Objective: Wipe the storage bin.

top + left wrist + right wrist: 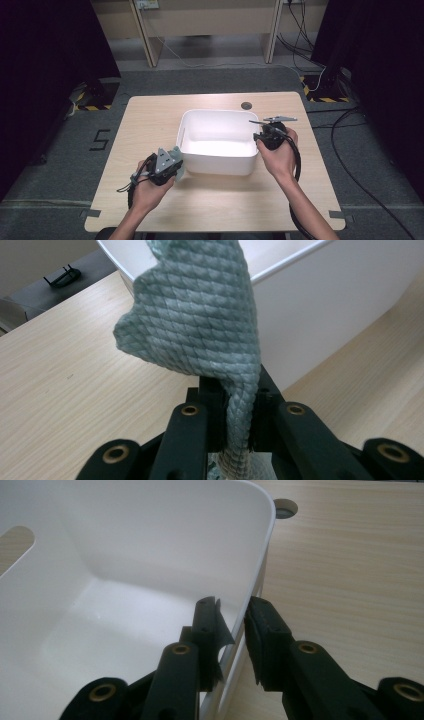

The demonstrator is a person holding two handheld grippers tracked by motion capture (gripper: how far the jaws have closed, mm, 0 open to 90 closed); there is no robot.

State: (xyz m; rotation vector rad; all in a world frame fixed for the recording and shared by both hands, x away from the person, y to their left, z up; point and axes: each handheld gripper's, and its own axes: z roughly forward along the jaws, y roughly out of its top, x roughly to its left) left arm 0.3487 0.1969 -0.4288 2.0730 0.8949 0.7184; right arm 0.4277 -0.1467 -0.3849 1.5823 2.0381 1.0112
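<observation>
A white plastic bin (218,163) stands in the middle of the wooden table (150,120). My left gripper (176,169) is at the bin's front left corner, shut on a grey-green woven cloth (195,315) that stands up from the jaws in front of the bin wall (325,305). In the high view the cloth (178,167) shows as a small patch beside the bin. My right gripper (258,136) is at the bin's right side. Its jaws straddle the wall (150,530), one inside and one outside, and my right gripper (232,617) is closed on the rim.
A round cable hole (246,105) sits in the table behind the bin, also seen as the cable hole (285,507) past the bin's corner. Bare table lies left, right and in front of the bin. Cables (310,35) run across the floor beyond.
</observation>
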